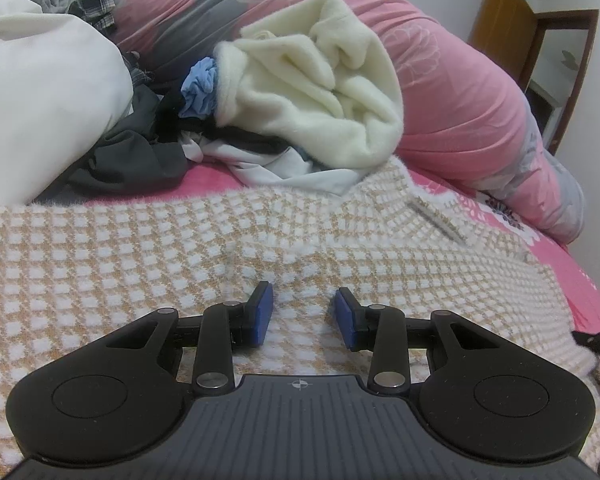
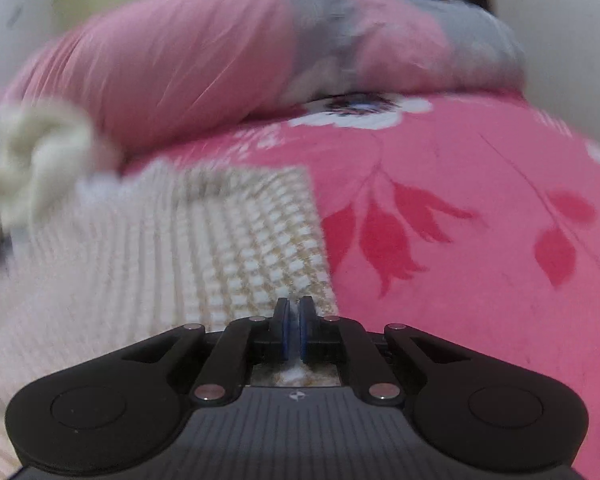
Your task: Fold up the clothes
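Note:
A fuzzy tan-and-white checked sweater (image 1: 140,256) lies spread flat across the pink bed. My left gripper (image 1: 303,312) hovers over its middle with the blue pads apart and nothing clamped between them. In the right wrist view the same sweater (image 2: 236,236) reaches up to my right gripper (image 2: 294,326), whose blue pads are shut on the sweater's right edge; white fuzz shows between them. That view is blurred by motion. The right gripper's tip (image 1: 598,342) shows at the right edge of the left wrist view.
Unfolded clothes are heaped behind the sweater: a cream fleece (image 1: 320,80), a white garment (image 1: 40,100), dark grey cloth (image 1: 132,160) and a blue piece (image 1: 199,87). A rolled pink-and-grey quilt (image 1: 460,92) lines the back. Floral pink sheet (image 2: 480,240) lies to the right.

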`<act>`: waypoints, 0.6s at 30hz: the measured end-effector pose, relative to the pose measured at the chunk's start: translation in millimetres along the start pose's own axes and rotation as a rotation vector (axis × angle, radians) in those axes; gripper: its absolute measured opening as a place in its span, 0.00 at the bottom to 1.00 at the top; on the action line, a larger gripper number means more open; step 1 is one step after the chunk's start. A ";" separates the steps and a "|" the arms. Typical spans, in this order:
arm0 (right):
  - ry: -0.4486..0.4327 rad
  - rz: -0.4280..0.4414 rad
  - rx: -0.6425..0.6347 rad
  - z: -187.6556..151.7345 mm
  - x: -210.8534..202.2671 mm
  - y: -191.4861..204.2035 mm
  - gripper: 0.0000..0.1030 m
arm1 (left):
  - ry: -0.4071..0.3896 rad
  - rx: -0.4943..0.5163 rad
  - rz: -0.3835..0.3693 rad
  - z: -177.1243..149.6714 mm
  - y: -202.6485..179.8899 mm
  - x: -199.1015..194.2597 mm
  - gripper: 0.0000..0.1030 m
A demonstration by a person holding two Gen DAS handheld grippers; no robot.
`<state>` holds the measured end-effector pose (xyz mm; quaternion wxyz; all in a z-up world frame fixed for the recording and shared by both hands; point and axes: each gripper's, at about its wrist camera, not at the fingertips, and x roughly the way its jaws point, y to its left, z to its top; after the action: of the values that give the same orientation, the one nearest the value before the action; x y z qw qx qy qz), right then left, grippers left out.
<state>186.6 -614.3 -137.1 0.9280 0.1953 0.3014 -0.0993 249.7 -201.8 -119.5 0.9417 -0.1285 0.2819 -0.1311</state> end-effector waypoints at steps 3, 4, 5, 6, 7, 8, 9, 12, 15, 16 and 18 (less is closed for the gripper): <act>-0.050 0.015 -0.019 -0.4 -31.3 10.9 0.04 | 0.002 0.000 -0.002 0.7 0.8 0.8 0.36; -0.060 0.027 -0.053 -3.1 -41.2 18.0 0.04 | 0.001 0.000 -0.002 0.4 0.5 0.6 0.36; -0.051 0.035 -0.092 -8.0 -44.5 24.7 0.04 | 0.001 0.000 -0.001 0.1 0.2 0.4 0.36; -0.031 0.035 -0.132 -13.3 -43.7 30.5 0.04 | 0.001 0.001 -0.001 0.0 0.2 0.5 0.36; 0.003 0.017 -0.178 -20.4 -35.4 36.2 0.03 | 0.001 0.002 -0.001 0.0 0.0 0.5 0.36; 0.038 -0.013 -0.226 -29.1 -21.8 39.9 0.03 | 0.001 0.002 -0.001 -0.1 -0.1 0.5 0.36; 0.048 -0.029 -0.240 -31.6 -17.3 42.3 0.03 | 0.002 0.003 -0.001 0.1 -0.1 0.7 0.36; 0.038 -0.057 -0.216 -25.6 -23.1 48.8 0.03 | 0.002 0.000 -0.004 0.6 0.9 0.9 0.36; -0.011 -0.036 -0.265 -33.2 -38.6 66.6 0.05 | 0.001 -0.011 -0.011 1.0 2.4 0.5 0.36; -0.023 -0.023 -0.299 -38.0 -42.0 74.3 0.05 | 0.001 -0.015 -0.014 1.0 3.0 0.3 0.36; -0.005 -0.031 -0.345 -46.7 -32.0 82.3 0.05 | -0.002 -0.033 -0.026 1.3 5.5 -0.7 0.35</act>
<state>161.7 -518.0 -127.7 0.9468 0.0281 0.3147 -0.0607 250.8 -196.3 -119.8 0.9379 -0.1475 0.2816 -0.1385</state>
